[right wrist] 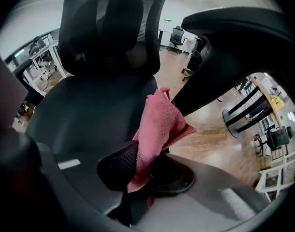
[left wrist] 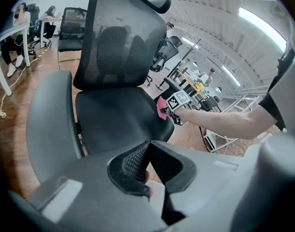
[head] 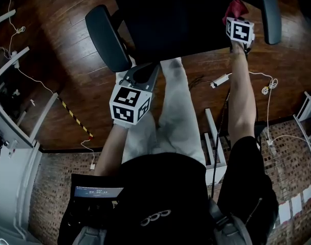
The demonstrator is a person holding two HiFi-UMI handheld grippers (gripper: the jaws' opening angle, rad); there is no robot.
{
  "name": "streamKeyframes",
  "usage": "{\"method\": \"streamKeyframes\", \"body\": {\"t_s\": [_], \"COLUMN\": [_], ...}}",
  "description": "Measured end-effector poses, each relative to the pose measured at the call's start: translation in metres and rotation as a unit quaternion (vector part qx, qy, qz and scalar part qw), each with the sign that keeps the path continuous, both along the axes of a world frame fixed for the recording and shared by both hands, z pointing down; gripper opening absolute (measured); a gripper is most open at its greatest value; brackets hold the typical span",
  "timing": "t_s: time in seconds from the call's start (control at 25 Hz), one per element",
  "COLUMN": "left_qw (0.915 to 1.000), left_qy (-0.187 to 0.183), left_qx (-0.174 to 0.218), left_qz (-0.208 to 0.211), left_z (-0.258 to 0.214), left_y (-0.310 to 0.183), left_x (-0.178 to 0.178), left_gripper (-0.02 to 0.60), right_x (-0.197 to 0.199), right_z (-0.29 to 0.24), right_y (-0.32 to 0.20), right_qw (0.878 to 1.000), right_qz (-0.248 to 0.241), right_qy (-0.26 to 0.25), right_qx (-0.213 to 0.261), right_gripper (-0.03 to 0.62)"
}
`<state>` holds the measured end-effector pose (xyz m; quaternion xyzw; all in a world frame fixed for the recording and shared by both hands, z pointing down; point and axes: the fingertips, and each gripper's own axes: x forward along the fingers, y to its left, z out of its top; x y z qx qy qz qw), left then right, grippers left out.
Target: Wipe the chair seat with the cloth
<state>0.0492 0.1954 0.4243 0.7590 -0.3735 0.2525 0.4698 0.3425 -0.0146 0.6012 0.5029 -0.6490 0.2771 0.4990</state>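
The pink terry cloth (right wrist: 157,129) sits at the right edge of the black padded chair seat (right wrist: 89,110), just under the black right armrest (right wrist: 234,47). Its lower end vanishes between the jaws. No view settles whether it actually presses on the seat. From the head view only a red corner of the cloth (head: 236,6) shows, the rest being hidden behind the marker cube of the right gripper (head: 239,22). The seat (head: 181,19) there is a dark mass with little surface detail, cut off at the top edge.

The right gripper (right wrist: 142,170) has its jaws closed narrow on the cloth, which stands up out of them in a loose fold.

The left gripper (left wrist: 147,163) has its jaws brought together at the tips with nothing between them. It is held in front of the seat's front edge (left wrist: 113,120), well apart from the cloth (left wrist: 162,108). The black mesh backrest (left wrist: 123,42) rises behind, over a brown wooden floor (head: 58,60).
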Motion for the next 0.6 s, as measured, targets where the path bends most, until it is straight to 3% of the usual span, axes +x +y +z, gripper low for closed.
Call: {"method": "streamKeyframes", "body": {"t_s": [0.32,0.6], "left_qw": [1.0,0.9998], "left_qy": [0.005,0.008], "left_qx": [0.0,-0.006], "left_qz": [-0.002,-0.015], "left_z": [-0.001,0.0], "left_y": [-0.005,-0.004], "left_x": [-0.011,-0.046], "left_gripper": [-0.006,-0.006], "right_x": [-0.045,-0.152], "right_z": [0.022,0.035], "right_y": [0.025,0.066], "right_qw": [0.999,0.992], "right_qz": [-0.032,-0.084], "right_qy": [-0.016,-0.064], "right_qx": [-0.041,-0.071], "right_gripper": [0.067,0.067]}}
